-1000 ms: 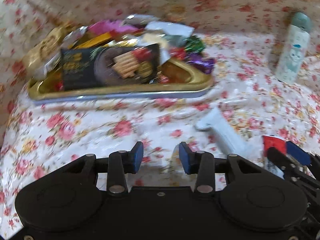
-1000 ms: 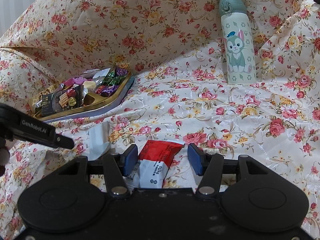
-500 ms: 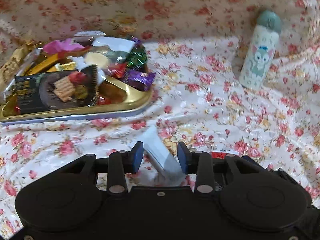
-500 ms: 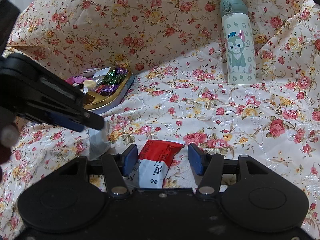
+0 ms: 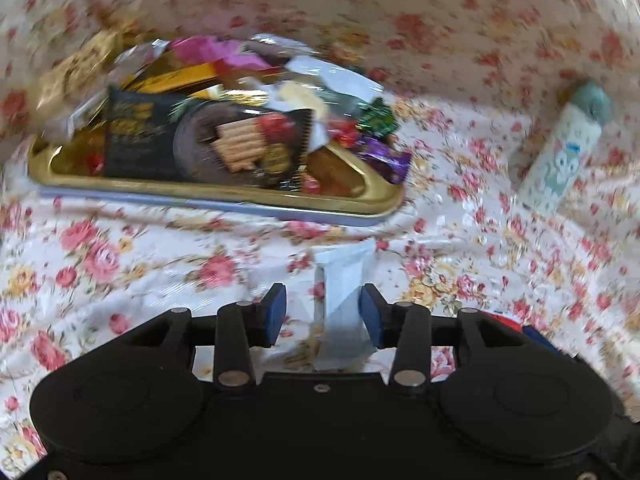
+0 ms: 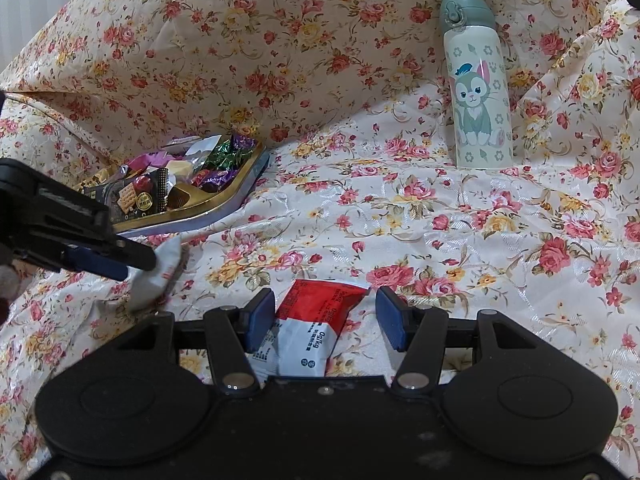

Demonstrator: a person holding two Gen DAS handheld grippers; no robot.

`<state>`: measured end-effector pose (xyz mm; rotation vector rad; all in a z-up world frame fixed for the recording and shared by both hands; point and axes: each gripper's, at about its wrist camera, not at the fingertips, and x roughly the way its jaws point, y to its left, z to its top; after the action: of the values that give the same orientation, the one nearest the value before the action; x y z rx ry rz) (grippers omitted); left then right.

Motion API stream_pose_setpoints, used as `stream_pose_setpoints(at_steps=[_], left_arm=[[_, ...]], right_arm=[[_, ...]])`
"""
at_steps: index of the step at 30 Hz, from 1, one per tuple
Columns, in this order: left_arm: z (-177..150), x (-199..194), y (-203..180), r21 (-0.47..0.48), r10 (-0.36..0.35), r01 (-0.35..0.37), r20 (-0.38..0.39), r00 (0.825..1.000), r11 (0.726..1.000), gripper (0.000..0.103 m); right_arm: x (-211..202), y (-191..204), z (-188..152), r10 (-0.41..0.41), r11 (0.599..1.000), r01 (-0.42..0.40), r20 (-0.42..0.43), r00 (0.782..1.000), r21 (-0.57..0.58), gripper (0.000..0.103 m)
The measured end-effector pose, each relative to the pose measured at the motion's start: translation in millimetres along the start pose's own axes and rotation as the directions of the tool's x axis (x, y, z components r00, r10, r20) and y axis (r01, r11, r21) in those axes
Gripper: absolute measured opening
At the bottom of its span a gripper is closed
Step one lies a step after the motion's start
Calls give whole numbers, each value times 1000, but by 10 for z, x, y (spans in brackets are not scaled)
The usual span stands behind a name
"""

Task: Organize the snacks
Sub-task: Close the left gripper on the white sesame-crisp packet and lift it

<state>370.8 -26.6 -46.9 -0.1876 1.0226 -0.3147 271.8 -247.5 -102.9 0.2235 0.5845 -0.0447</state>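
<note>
A floral cloth [image 6: 400,208] covers the whole surface and rises behind as a backdrop. On it, at the far left, sits one gold tray [image 5: 224,194] heaped with wrapped snacks: a dark biscuit pack [image 5: 208,140] lies across the front, with purple, green, pink and gold sweets behind it (too many and too blurred to count). One pale flask [image 6: 478,92] with a cartoon cat and a grey-green lid stands upright at the far right, well apart from the tray.

Two snacks lie loose on the cloth. A white packet [image 5: 342,300] lies near the tray's front edge, between the fingers of the left gripper [image 5: 322,314]. Those jaws are opening; the packet sits close to the right-hand pad and a clear gap shows on the other side, so the pads do not press on it. From the right wrist view the same gripper [image 6: 128,266] reaches in from the left, its tips at the packet [image 6: 158,276].

A red-and-white pack [image 6: 312,328] lies just beside that, between the fingers of the right gripper [image 6: 326,318]. These jaws stand spread; the left pad is at the pack's edge (touching or not, I cannot tell), the right pad well clear of it.

Nothing lies between either loose snack and the tray.
</note>
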Motion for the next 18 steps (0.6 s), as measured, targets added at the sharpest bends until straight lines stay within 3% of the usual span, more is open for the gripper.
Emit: stream_pose_setpoints(at_steps=[5, 10, 15, 18], left_arm=[[24, -76, 289, -92, -48, 49, 20, 999, 995, 51], [60, -114, 521, -134, 27, -23, 35, 999, 991, 46], [46, -253, 612, -123, 44, -35, 75, 996, 992, 46], [5, -357, 501, -50, 50, -45, 110, 993, 998, 46]], right_arm=[[9, 9, 3, -3, 1000, 3, -2, 1000, -6, 59], [10, 12, 3, -4, 1000, 4, -2, 1000, -11, 59], [11, 16, 3, -6, 1000, 6, -2, 1000, -14, 60], [14, 21, 4, -7, 1000, 7, -3, 1000, -17, 60]])
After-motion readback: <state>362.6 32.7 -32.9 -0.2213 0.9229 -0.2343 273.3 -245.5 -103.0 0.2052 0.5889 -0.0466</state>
